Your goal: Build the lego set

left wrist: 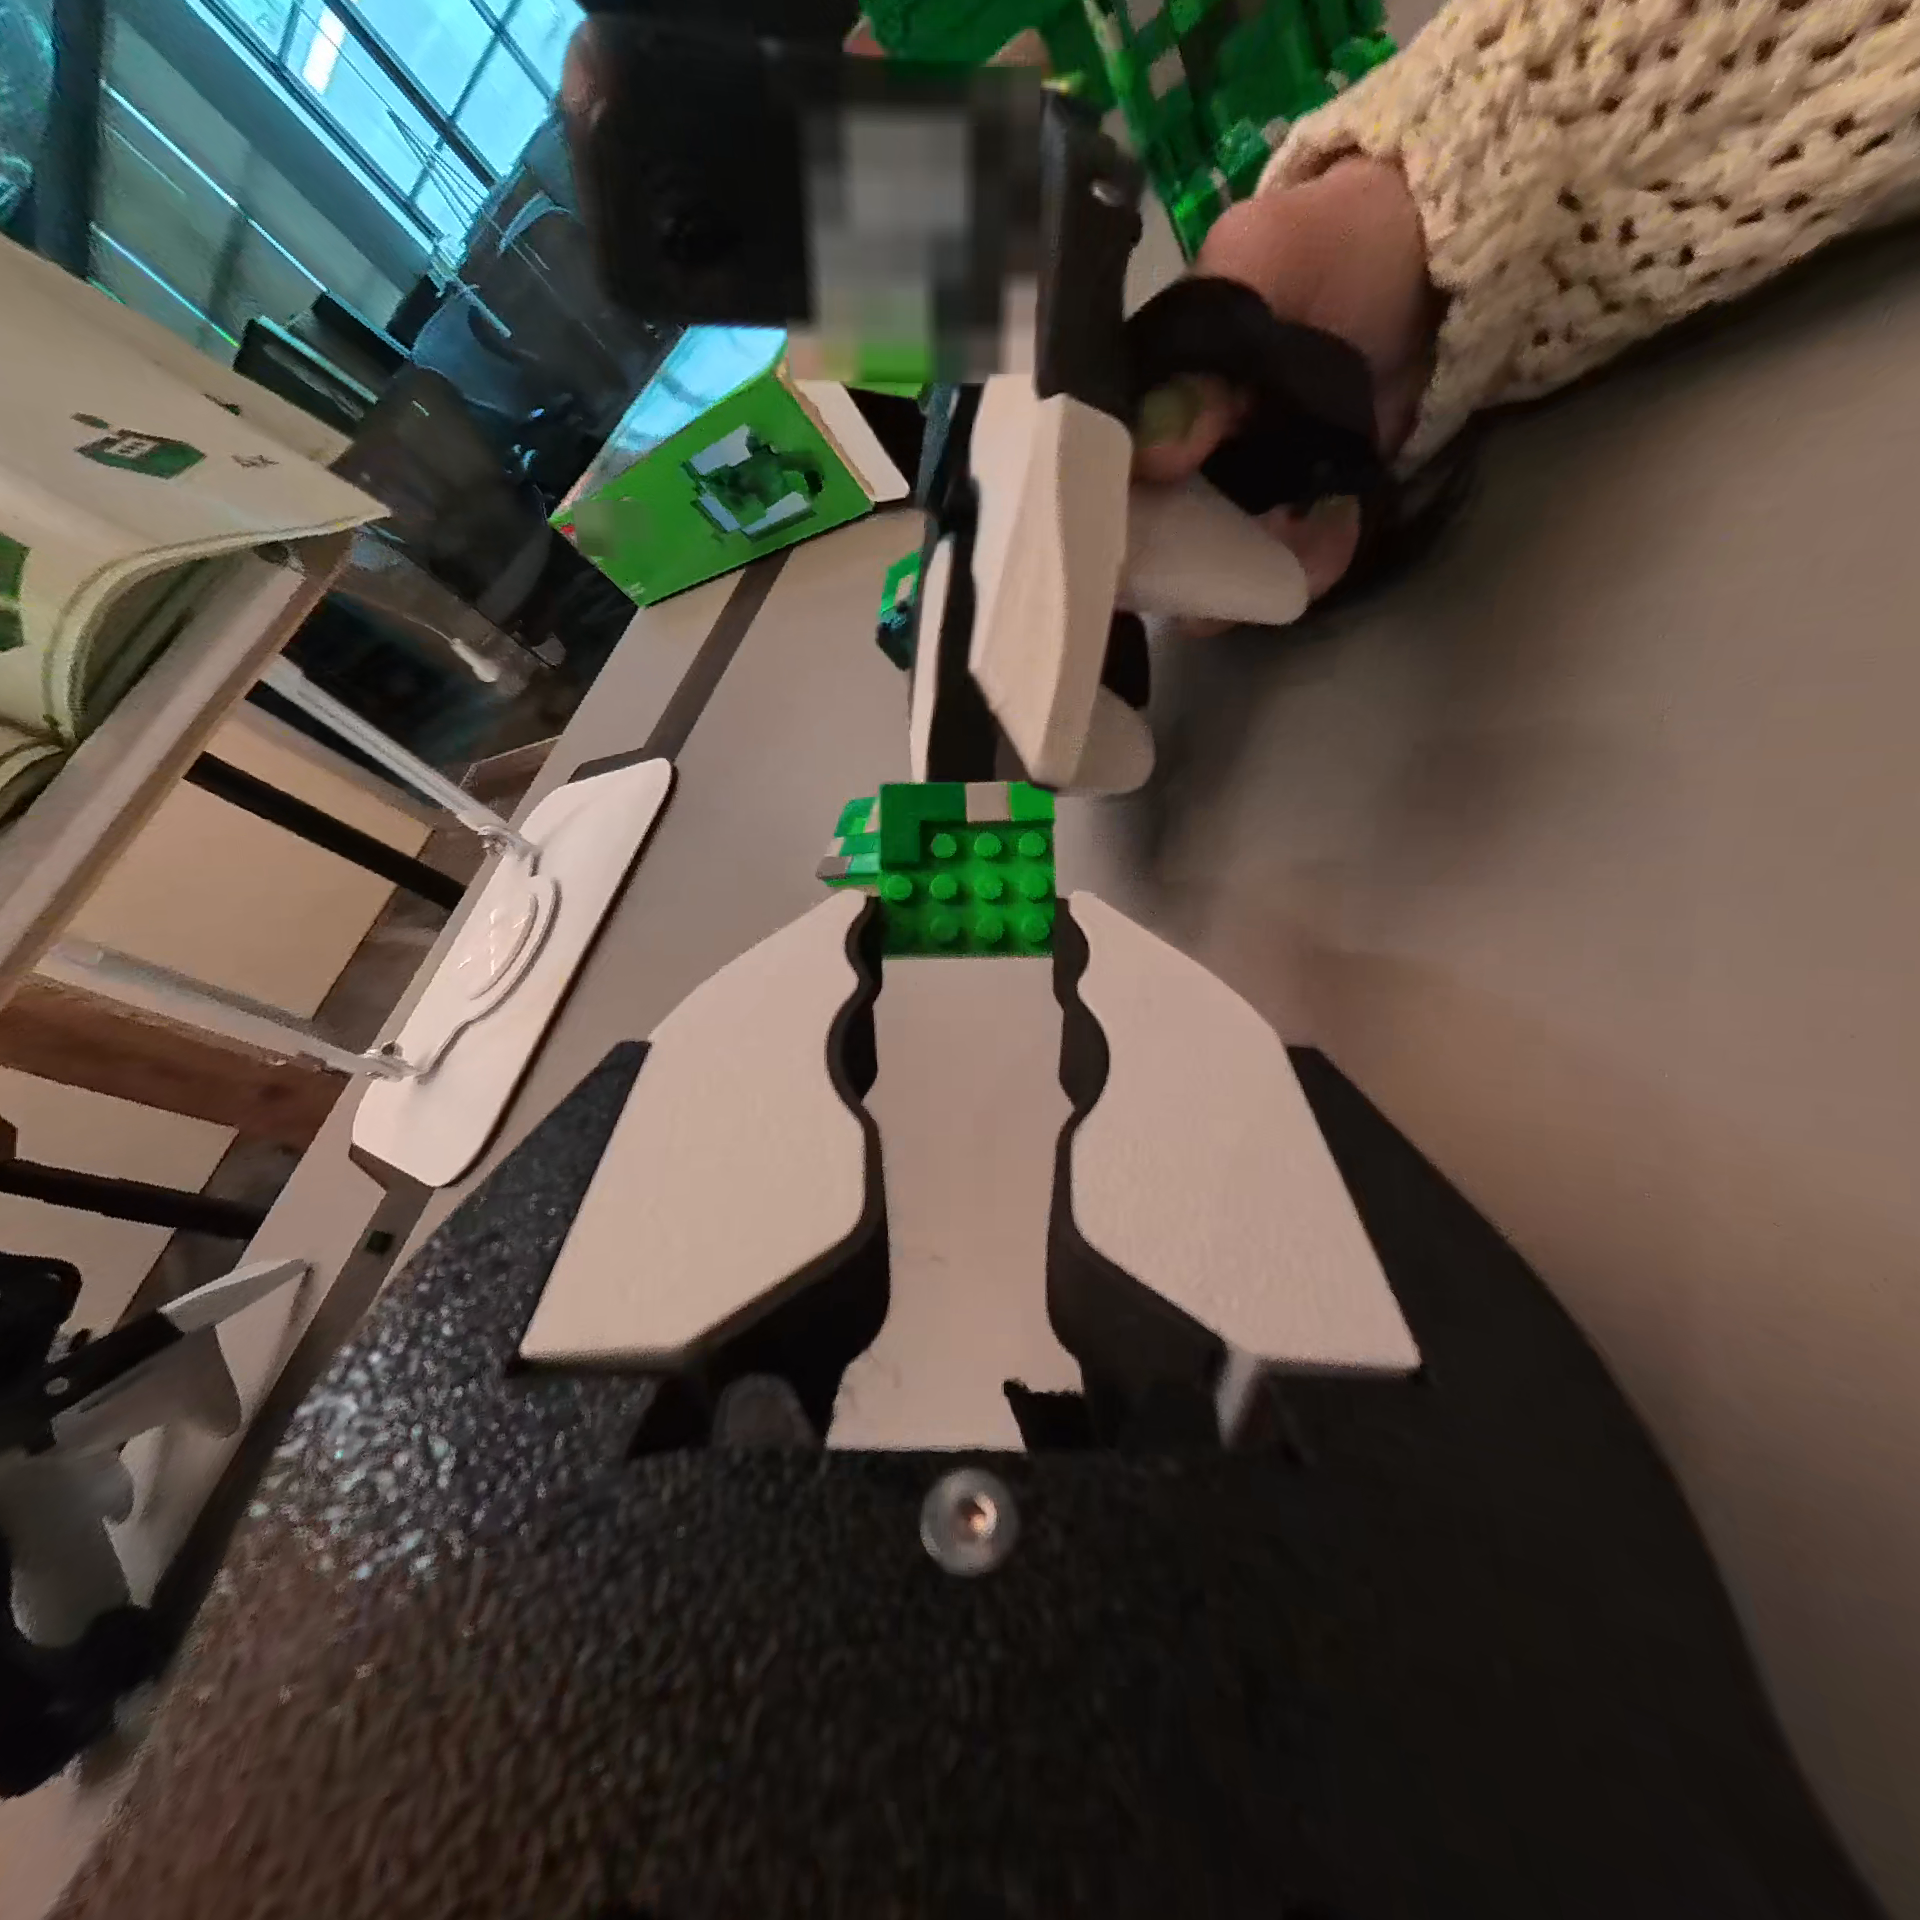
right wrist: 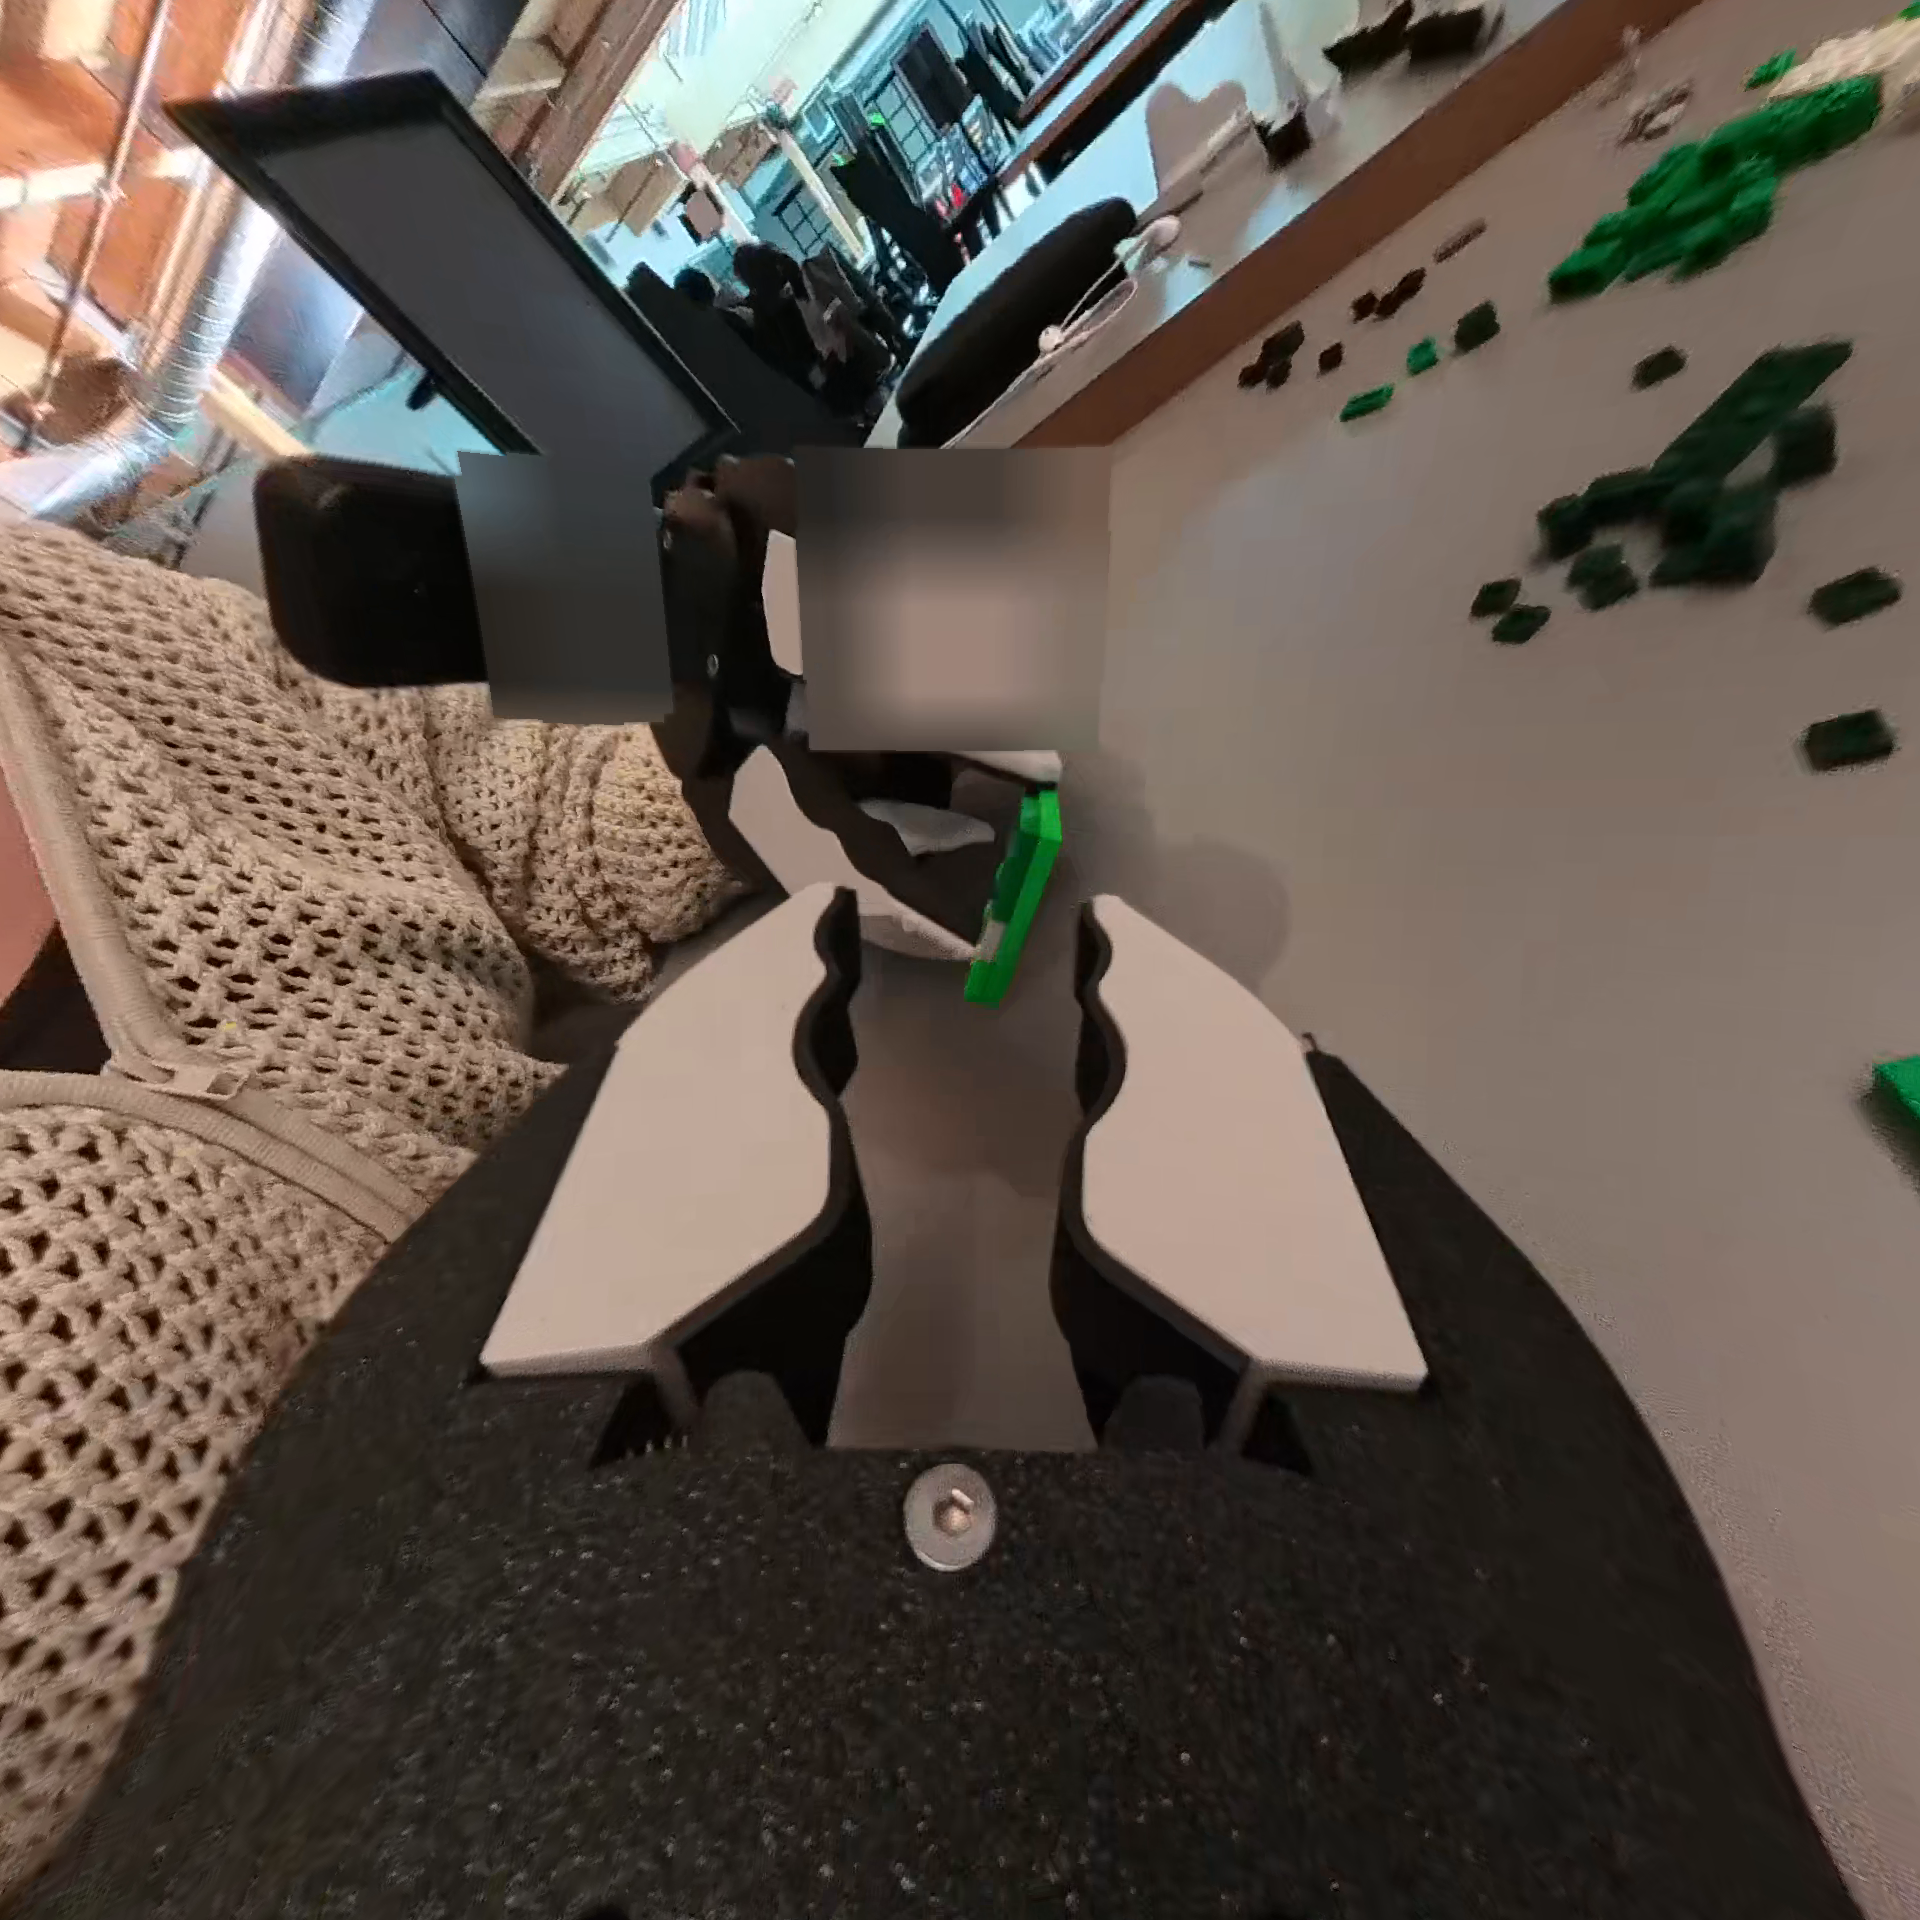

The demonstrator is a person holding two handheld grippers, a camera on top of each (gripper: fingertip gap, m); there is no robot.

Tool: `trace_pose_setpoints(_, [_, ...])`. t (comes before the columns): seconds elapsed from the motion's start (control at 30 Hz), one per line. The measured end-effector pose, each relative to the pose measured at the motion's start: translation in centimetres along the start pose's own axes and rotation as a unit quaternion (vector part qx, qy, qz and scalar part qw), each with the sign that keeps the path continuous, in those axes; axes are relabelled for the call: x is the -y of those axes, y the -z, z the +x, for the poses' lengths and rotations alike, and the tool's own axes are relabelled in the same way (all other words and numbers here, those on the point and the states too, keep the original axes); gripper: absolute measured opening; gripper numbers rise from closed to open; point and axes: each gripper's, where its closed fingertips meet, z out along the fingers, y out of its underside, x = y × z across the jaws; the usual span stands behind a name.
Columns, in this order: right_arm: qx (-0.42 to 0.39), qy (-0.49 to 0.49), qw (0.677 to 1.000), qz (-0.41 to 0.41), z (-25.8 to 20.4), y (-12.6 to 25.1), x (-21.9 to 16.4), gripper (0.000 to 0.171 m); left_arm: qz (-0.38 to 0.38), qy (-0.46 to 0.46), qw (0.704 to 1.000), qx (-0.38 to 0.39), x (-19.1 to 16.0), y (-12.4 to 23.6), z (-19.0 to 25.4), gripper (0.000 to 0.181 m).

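My left gripper (left wrist: 966,920) is shut on a small green lego plate assembly (left wrist: 971,883), gripping its near edge by the two sides. The plate has bare studs on top and darker green, white and grey tiles along its far edge. My right gripper (left wrist: 1023,769) hangs just beyond that far edge, tips pointing down at it. In the right wrist view my right gripper (right wrist: 966,914) is open and empty. The same plate (right wrist: 1013,904) shows edge-on just past its tips, held by the left gripper's fingers (right wrist: 774,821).
A green lego box (left wrist: 717,488) lies at the table's far edge. An open instruction booklet (left wrist: 125,540) rests on a stand at left, beside a white card (left wrist: 520,966). Loose dark green bricks (right wrist: 1704,499) are scattered over the grey table to the right. A knitted sleeve (left wrist: 1662,187) is close by. Less than 4 cm separates the two grippers' tips. Left tips and right tips are each some 30 centimetres from the white card (left wrist: 520,966).
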Motion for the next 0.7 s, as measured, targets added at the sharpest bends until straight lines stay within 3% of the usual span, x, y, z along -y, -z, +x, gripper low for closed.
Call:
trace_pose_setpoints(0.2, [0.0,-0.013,1.0,-0.009,0.0,-0.4,-0.3,0.021,-0.002,-0.009,1.0,-0.002,0.0,-0.2,0.3,0.031])
trace_pose_setpoints(0.53, [-0.016,-0.046,0.999,0.016,1.0,0.2,0.4,0.007,-0.016,-0.032,0.999,0.005,-0.4,-0.2,0.3,0.031])
trace_pose_setpoints(0.7, [0.002,-0.035,0.998,0.047,0.5,0.7,1.1,0.006,-0.009,0.059,0.998,0.003,-0.1,-0.5,-0.2,0.039])
